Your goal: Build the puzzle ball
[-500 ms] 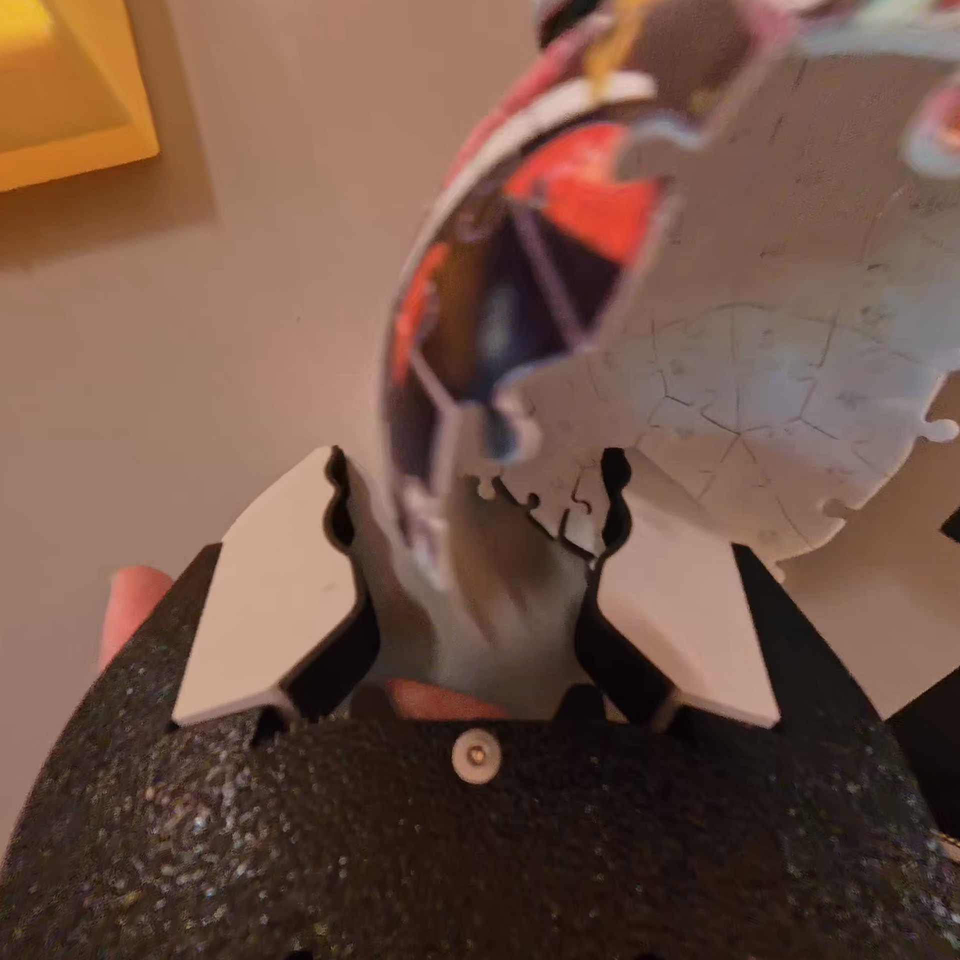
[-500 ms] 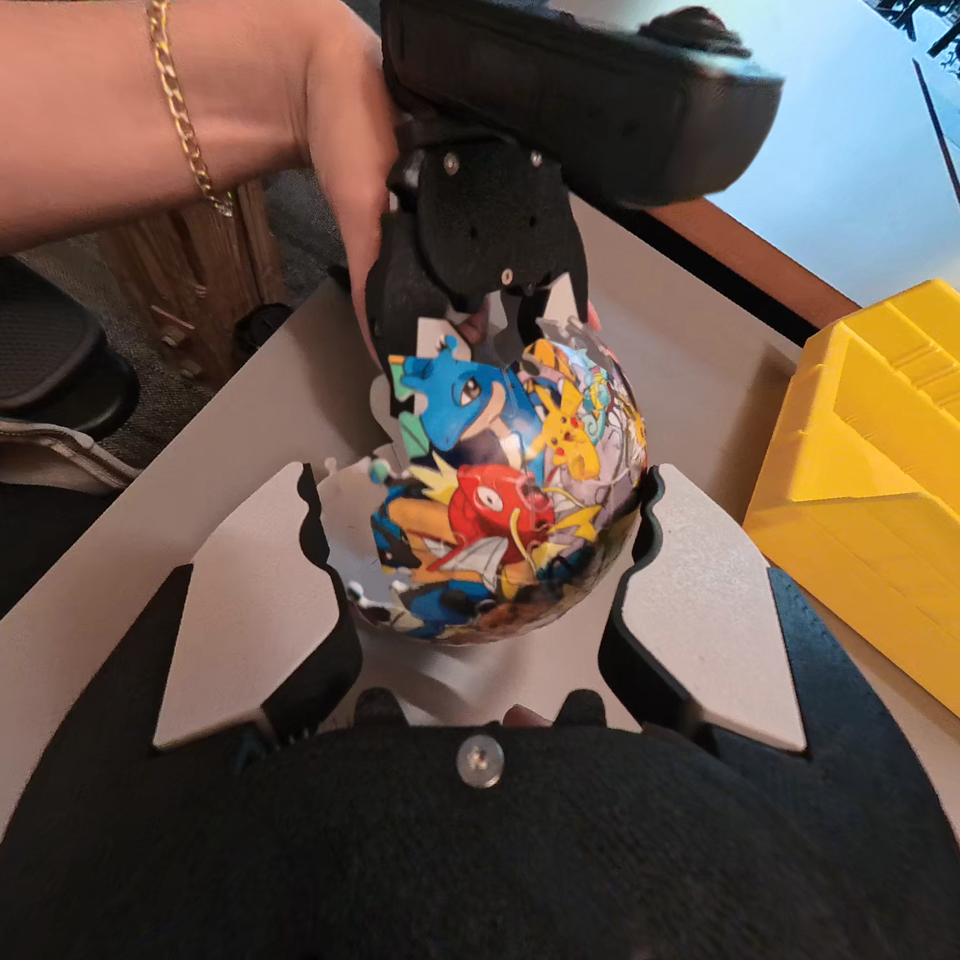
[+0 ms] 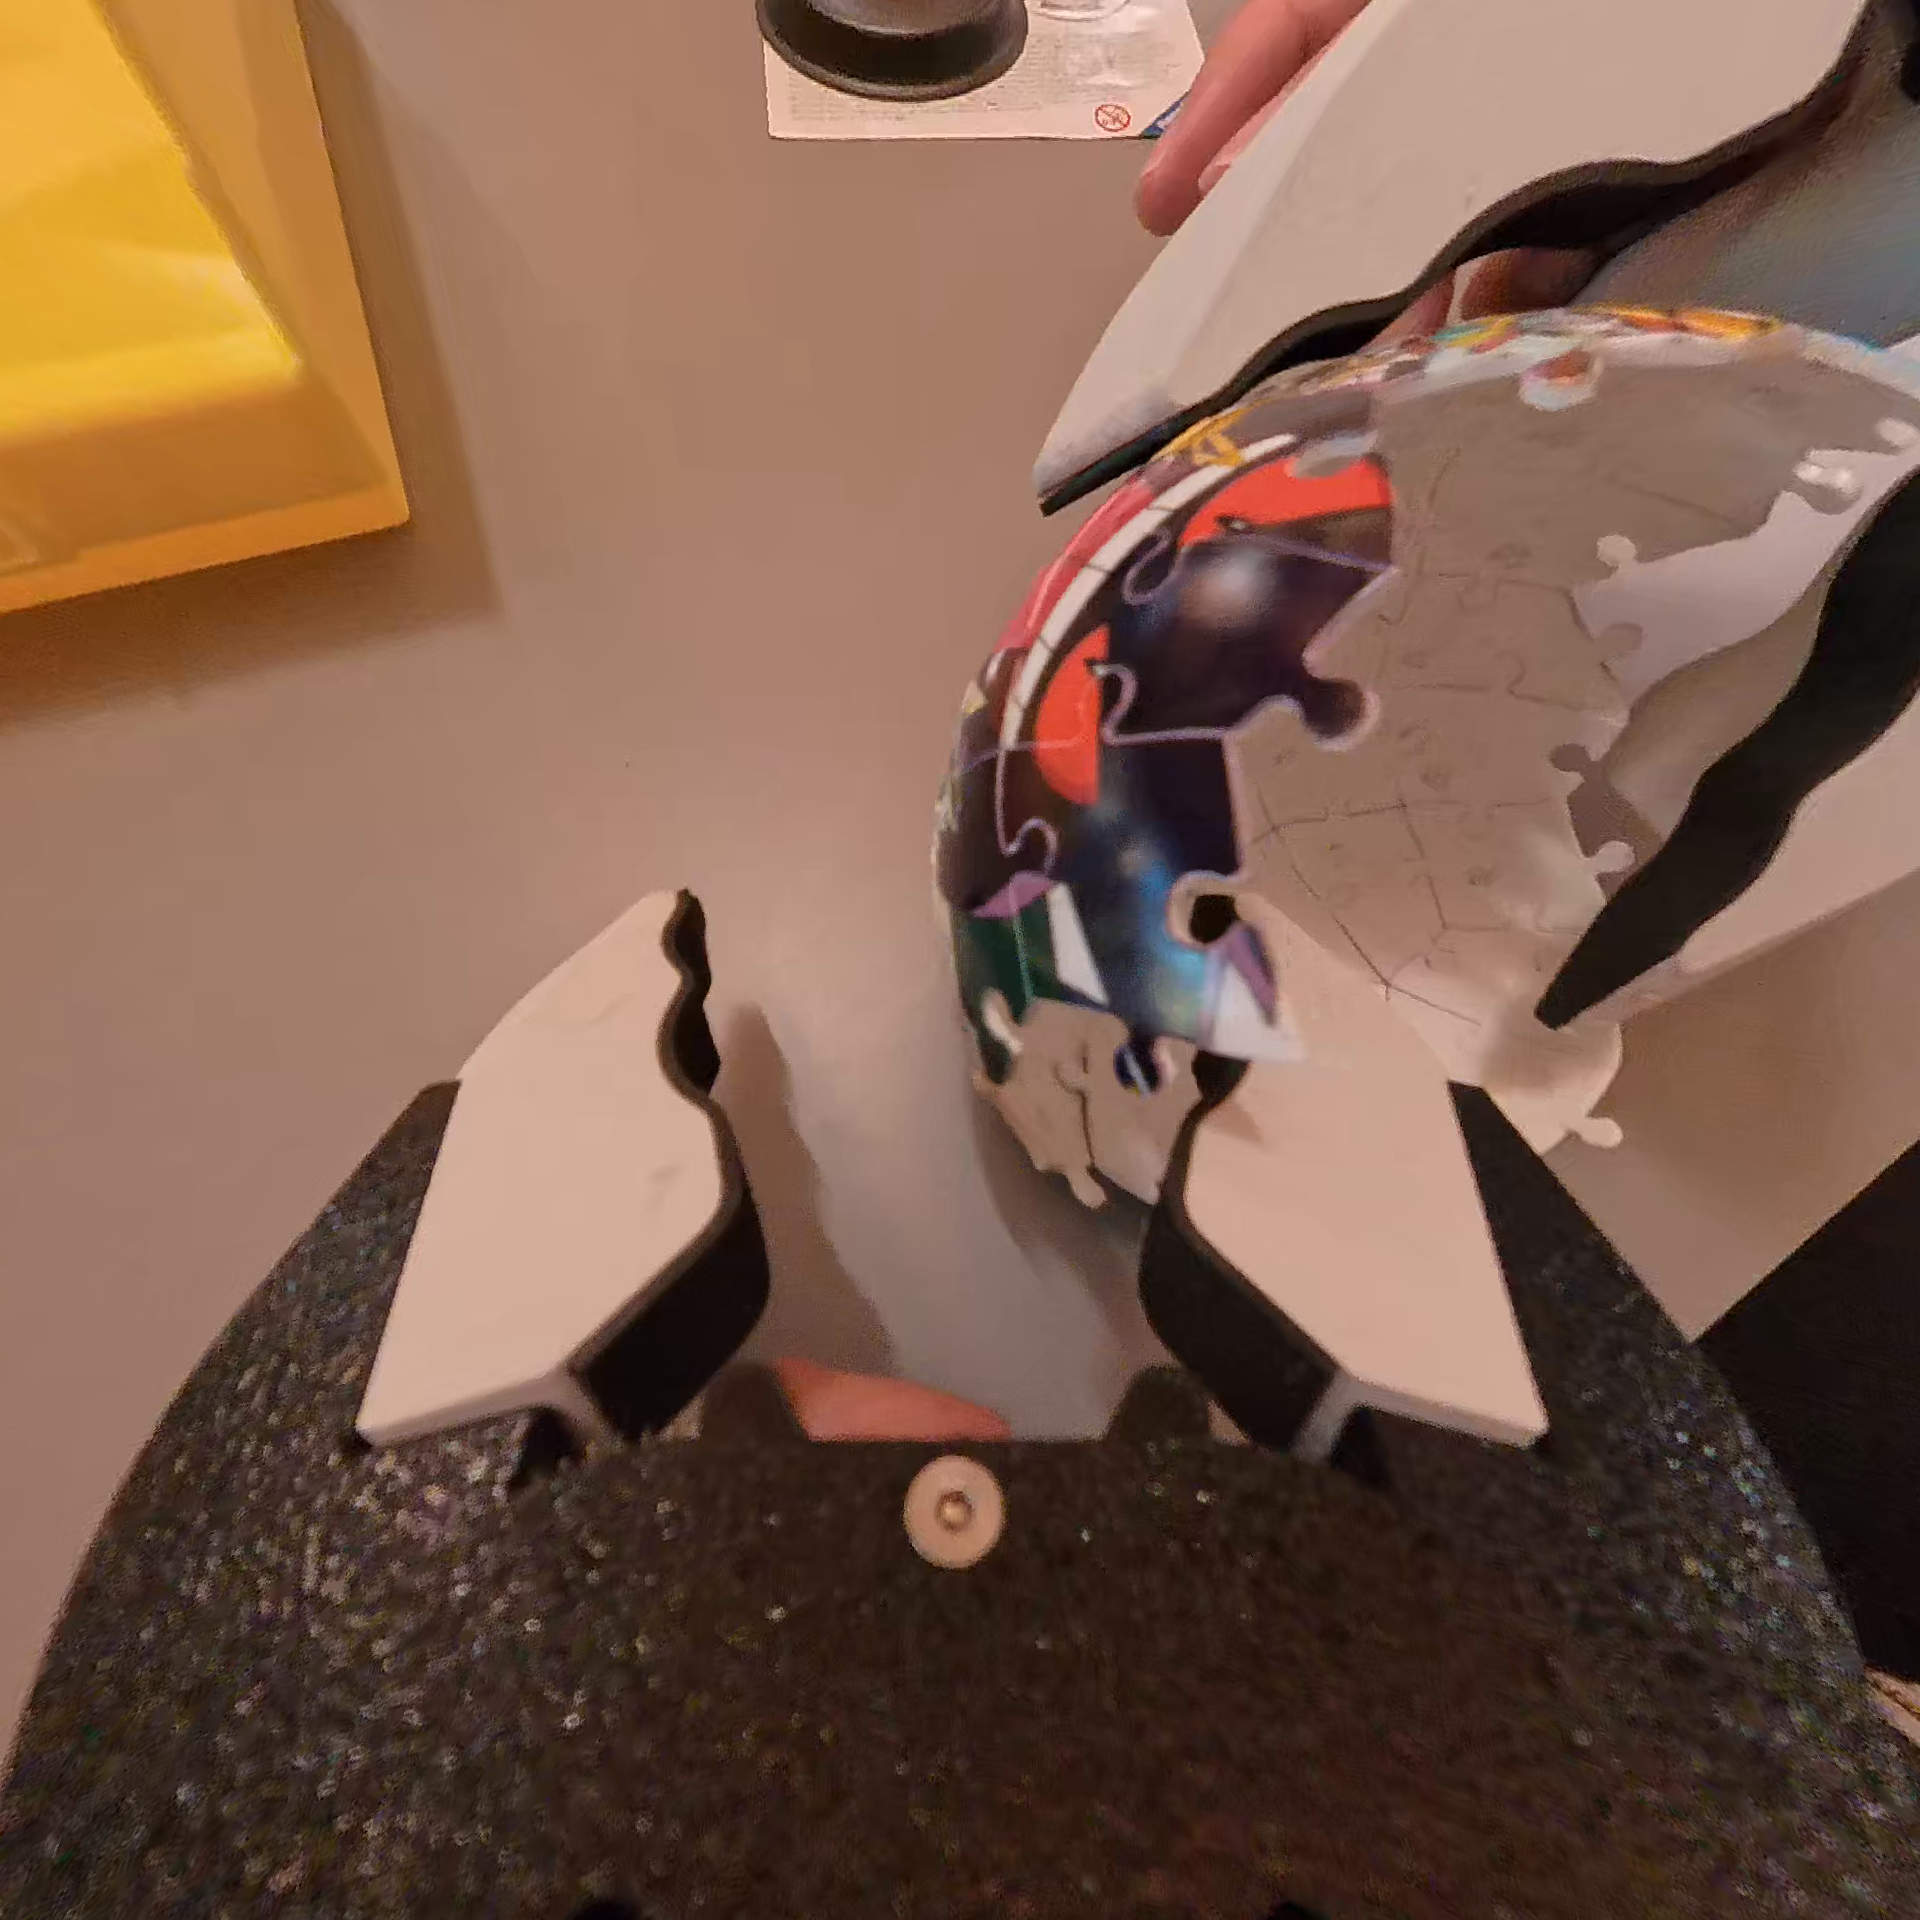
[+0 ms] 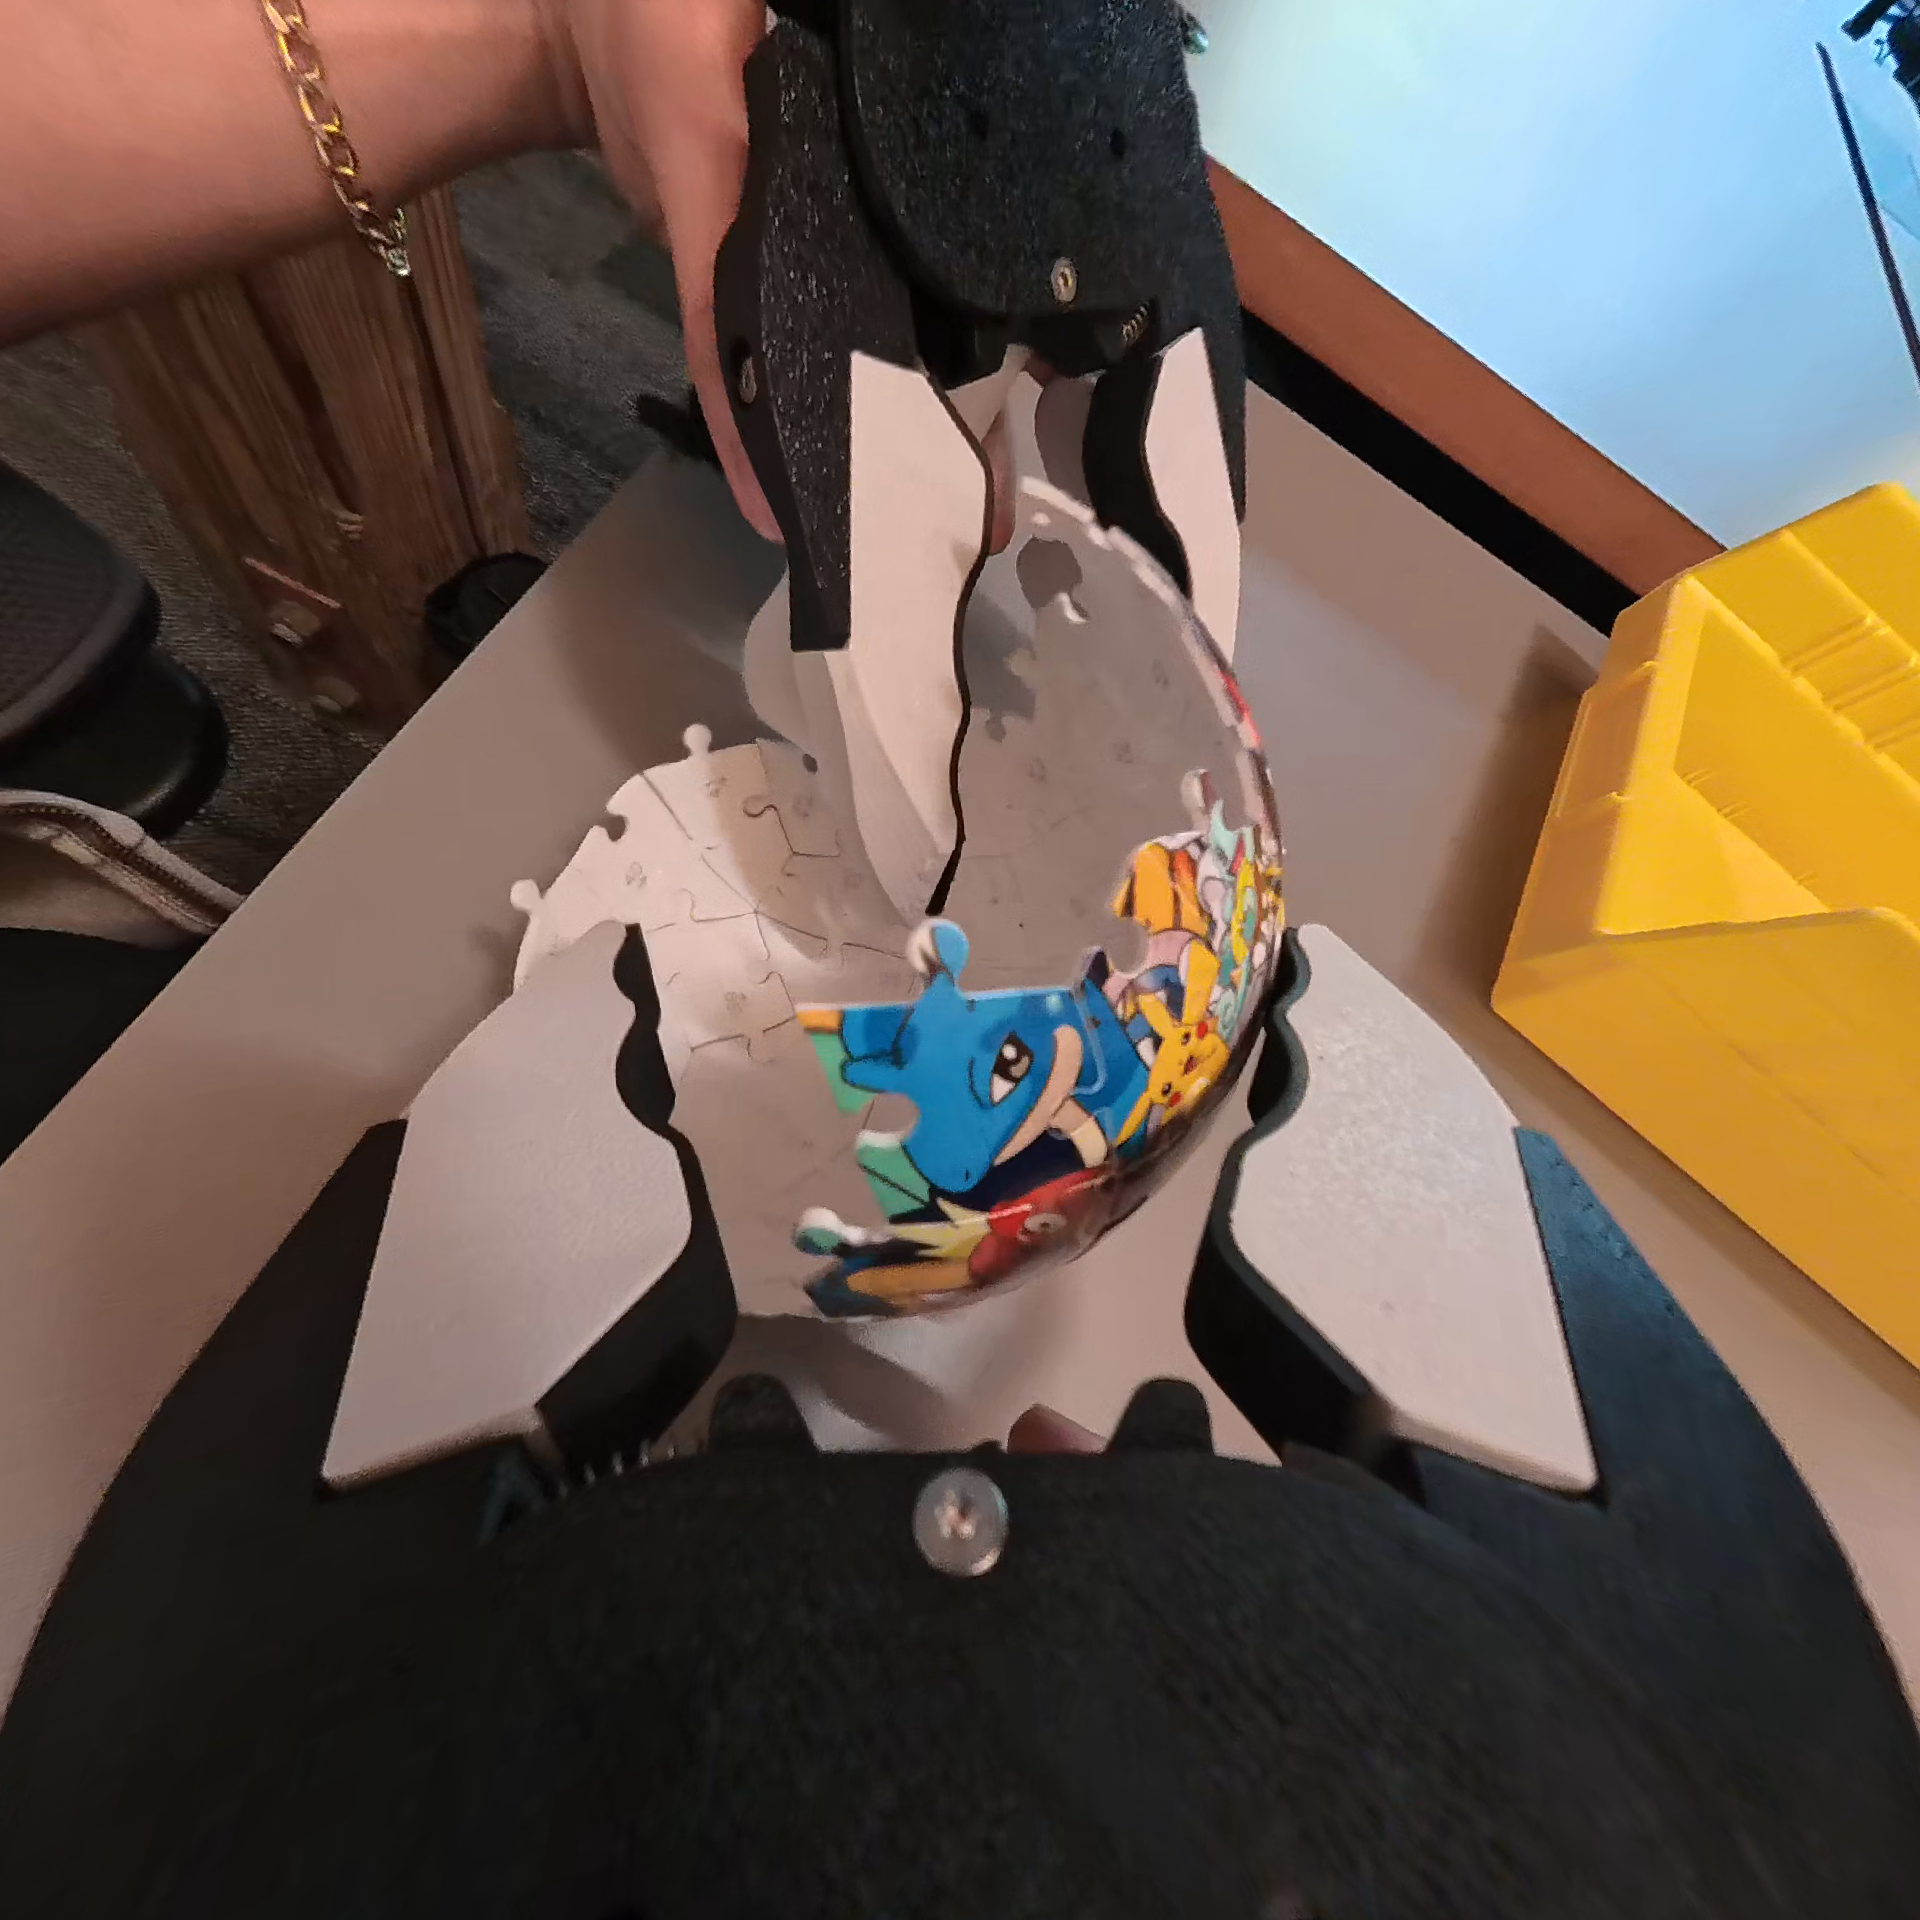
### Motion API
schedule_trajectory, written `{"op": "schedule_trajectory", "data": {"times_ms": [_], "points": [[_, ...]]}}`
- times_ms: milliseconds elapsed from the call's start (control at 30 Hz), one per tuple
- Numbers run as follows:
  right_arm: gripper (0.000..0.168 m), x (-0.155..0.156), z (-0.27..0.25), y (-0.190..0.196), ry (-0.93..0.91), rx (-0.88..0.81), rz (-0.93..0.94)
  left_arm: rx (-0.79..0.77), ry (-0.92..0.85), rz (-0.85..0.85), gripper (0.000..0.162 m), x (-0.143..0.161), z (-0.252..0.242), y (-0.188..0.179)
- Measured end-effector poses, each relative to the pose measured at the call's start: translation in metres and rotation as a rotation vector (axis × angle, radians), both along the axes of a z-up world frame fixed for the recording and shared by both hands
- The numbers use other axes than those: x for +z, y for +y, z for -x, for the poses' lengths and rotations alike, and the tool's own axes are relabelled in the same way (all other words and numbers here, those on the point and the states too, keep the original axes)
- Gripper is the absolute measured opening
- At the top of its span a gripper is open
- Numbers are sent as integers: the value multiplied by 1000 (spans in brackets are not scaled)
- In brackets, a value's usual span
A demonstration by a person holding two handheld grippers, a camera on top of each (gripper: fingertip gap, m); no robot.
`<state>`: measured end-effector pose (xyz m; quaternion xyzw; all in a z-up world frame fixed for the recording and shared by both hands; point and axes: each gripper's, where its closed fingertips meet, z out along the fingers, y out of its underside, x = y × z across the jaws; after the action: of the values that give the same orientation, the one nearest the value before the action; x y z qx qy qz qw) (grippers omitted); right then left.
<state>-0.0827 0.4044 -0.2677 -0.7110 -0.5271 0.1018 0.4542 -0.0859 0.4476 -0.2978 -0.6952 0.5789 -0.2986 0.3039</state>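
Half-built puzzle ball (image 4: pixel 1049 1049) over the table (image 4: pixel 260 1039), newly tilted to show its hollow; right gripper (image 4: pixel 956 1081) spread around it, left gripper (image 3: pixel 940 1049) now wider, off its rim, free to fetch pieces.

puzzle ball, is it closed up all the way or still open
Still open. The puzzle ball is a partial shell: its white inner side shows through a wide gap with jagged tab edges, and printed pieces cover only the near right part.

warm dim light, soft shadows, wide-angle edge distortion, slight motion blur
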Motion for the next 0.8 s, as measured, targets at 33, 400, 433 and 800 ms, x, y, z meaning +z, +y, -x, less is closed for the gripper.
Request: {"op": "schedule_trajectory", "data": {"times_ms": [33, 400, 433, 800], "points": [[110, 0, -1, 0, -1, -5, -2, -9, 6, 3, 89, 0, -1, -2], [105, 11, -19, -10, 59, -108, -46, -78, -89, 150, 66, 13, -23, -22], [105, 10, -21, -12, 51, -120, -48, -81, -107, 161, 66, 16, -25, -23], [86, 26, -14, -75, 21, -383, -158, 54, -29, 286, 68, 22, -26, -25]]}}
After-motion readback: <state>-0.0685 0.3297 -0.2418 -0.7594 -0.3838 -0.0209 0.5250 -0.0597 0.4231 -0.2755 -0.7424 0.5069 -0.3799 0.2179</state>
